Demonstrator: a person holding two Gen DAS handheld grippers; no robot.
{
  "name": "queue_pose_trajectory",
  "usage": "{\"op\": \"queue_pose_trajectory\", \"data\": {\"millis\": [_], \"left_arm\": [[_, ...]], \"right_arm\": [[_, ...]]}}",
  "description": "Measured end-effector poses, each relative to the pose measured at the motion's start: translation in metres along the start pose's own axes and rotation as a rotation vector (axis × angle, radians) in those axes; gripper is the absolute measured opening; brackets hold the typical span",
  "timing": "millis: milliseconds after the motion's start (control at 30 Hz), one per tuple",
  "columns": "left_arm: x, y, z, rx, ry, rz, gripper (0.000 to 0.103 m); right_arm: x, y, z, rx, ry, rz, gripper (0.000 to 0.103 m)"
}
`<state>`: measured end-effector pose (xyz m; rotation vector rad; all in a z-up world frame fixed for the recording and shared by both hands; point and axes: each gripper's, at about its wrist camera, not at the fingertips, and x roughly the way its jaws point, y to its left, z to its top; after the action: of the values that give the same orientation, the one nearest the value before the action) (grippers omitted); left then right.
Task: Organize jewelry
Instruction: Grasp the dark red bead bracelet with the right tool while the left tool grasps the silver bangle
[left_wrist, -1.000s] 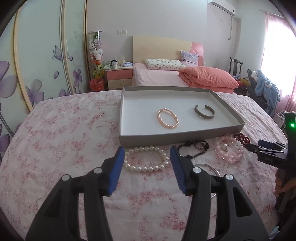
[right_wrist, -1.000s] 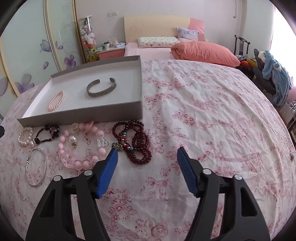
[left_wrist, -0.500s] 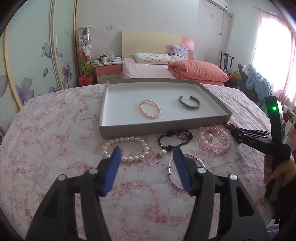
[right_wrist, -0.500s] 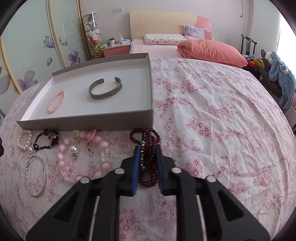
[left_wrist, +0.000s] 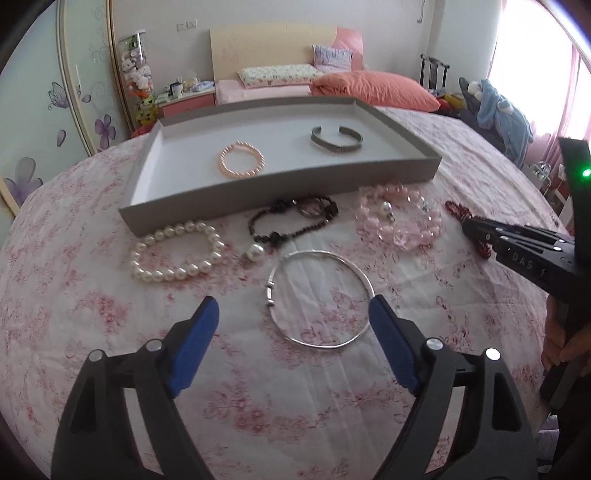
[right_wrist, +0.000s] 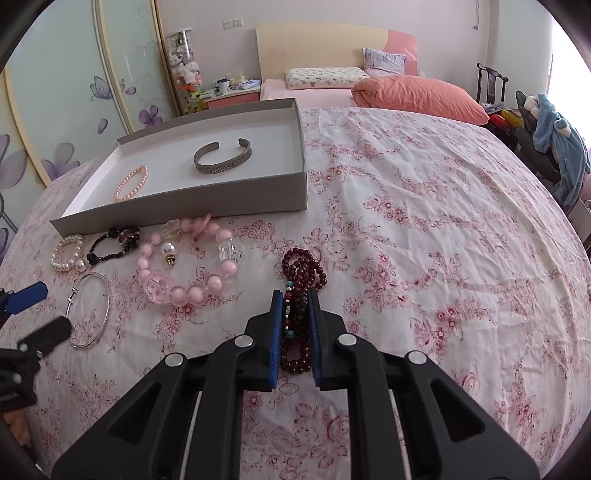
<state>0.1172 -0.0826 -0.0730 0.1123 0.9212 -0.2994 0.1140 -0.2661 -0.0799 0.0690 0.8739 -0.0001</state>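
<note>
The right gripper (right_wrist: 295, 325), marked "DAS 1" on its side, is clamped on the dark red bead bracelet (right_wrist: 303, 269) lying on the floral bedspread (right_wrist: 424, 240). The left gripper (left_wrist: 293, 332) hangs wide open over the silver bangle (left_wrist: 319, 299), near the gray tray (left_wrist: 280, 188).

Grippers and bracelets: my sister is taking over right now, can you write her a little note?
Right gripper: jaws shut on the dark red bead strand, which lies on the bedspread.
Left gripper: jaws open over the silver bangle.
Done: pink pearl bracelet and metal cuff are in the tray.
Left: red strand, bangle, white pearl bracelet, black bracelet, pink bead bracelet.
</note>
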Motion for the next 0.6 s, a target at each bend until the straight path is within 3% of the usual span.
{"op": "queue_pose_trajectory", "data": {"millis": [167, 367, 433, 500, 600], "left_arm": [[0.018, -0.016, 0.003, 0.008, 0.048, 0.032, 0.084], [0.026, -0.02, 0.011, -0.019, 0.042, 0.066, 0.086], [0.027, -0.02, 0.013, -0.035, 0.035, 0.075, 0.082], [0.026, -0.02, 0.014, -0.038, 0.02, 0.078, 0.07], [0.026, -0.018, 0.014, -0.049, 0.016, 0.081, 0.07]], "right_arm": [[-0.001, 0.0, 0.0, 0.007, 0.001, 0.008, 0.014], [0.0, -0.001, 0.001, 0.01, 0.002, 0.011, 0.014], [-0.001, -0.001, 0.001, 0.01, 0.002, 0.011, 0.014], [-0.001, -0.001, 0.0, 0.01, 0.002, 0.011, 0.014], [0.0, -0.001, 0.001, 0.01, 0.002, 0.011, 0.014]]}}
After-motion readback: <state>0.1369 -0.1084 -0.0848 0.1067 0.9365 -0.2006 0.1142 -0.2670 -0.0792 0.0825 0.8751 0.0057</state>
